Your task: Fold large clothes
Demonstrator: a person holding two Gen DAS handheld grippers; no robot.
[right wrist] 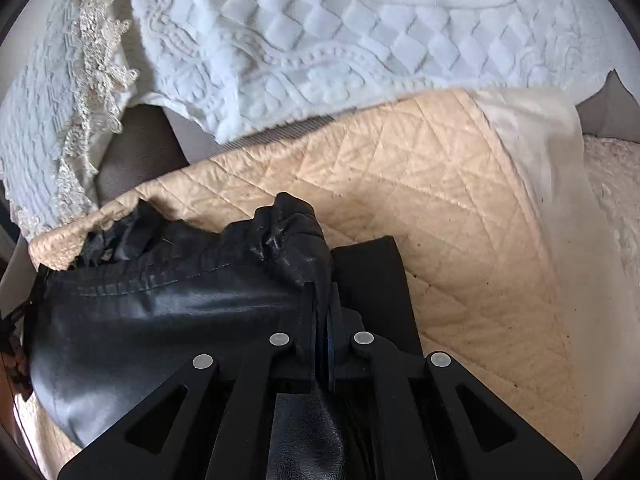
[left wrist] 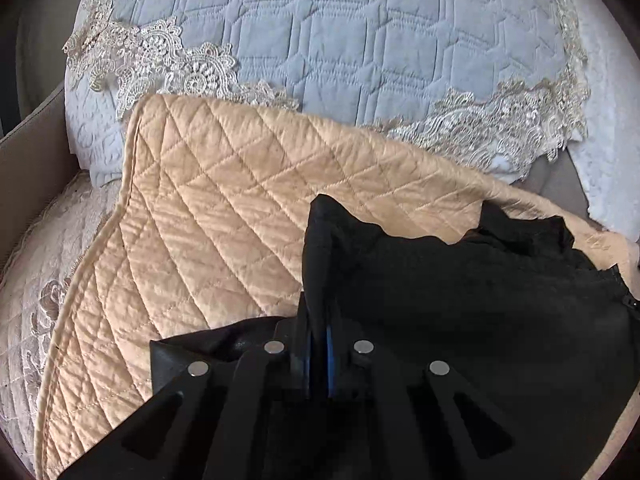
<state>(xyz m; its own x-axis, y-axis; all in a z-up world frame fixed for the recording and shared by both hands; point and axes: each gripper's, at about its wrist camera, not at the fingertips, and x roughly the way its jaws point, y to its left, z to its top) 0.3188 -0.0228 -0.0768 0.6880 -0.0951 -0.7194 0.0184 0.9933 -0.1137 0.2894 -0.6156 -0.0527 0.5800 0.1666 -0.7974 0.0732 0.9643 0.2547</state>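
A black garment lies on a tan quilted cover. In the left wrist view its matte inner side spreads to the right, with a zipper at the far right edge. My left gripper is shut on a raised fold of that black fabric. In the right wrist view the same black garment shows a shiny leather-like face with a stitched seam and a gathered edge. My right gripper is shut on that bunched edge, with the fabric pinched between the pads.
A grey-blue quilted cushion with cream lace trim stands behind the tan cover. A white textured throw drapes over the sofa back. The tan quilted cover extends right, with a white cloth along its edge.
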